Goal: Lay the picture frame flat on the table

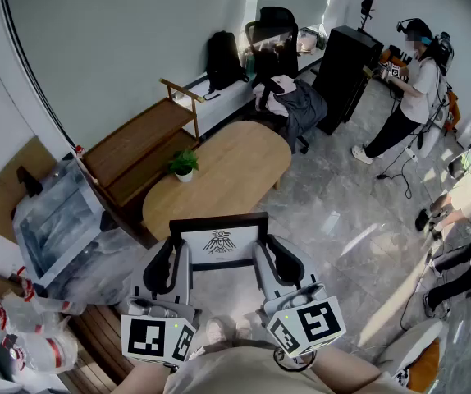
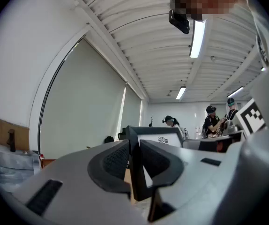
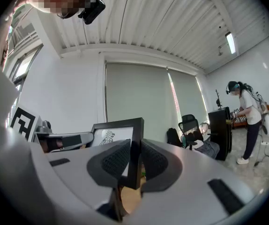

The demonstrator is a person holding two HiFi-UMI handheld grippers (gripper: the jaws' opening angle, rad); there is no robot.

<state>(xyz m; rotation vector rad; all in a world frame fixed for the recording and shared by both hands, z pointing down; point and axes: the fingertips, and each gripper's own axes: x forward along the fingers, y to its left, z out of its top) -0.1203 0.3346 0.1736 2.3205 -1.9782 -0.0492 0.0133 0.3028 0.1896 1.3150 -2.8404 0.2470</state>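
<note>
A black picture frame point(image 1: 218, 240) with a white print and a dark emblem is held up in the air between me and the near end of the oval wooden table point(image 1: 235, 167). My left gripper point(image 1: 174, 263) is shut on its left edge, my right gripper point(image 1: 270, 258) shut on its right edge. In the left gripper view the frame point(image 2: 146, 137) runs between the jaws. The right gripper view shows the frame's point(image 3: 135, 149) black side bar pinched by the pads. The frame stands roughly upright, facing me.
A small potted plant point(image 1: 184, 165) stands on the table's left part. A wooden bench point(image 1: 141, 150) lies left of the table, with plastic-wrapped items point(image 1: 55, 220) beyond. An office chair with clothes point(image 1: 289, 97) sits behind the table. People point(image 1: 408, 89) stand at the right.
</note>
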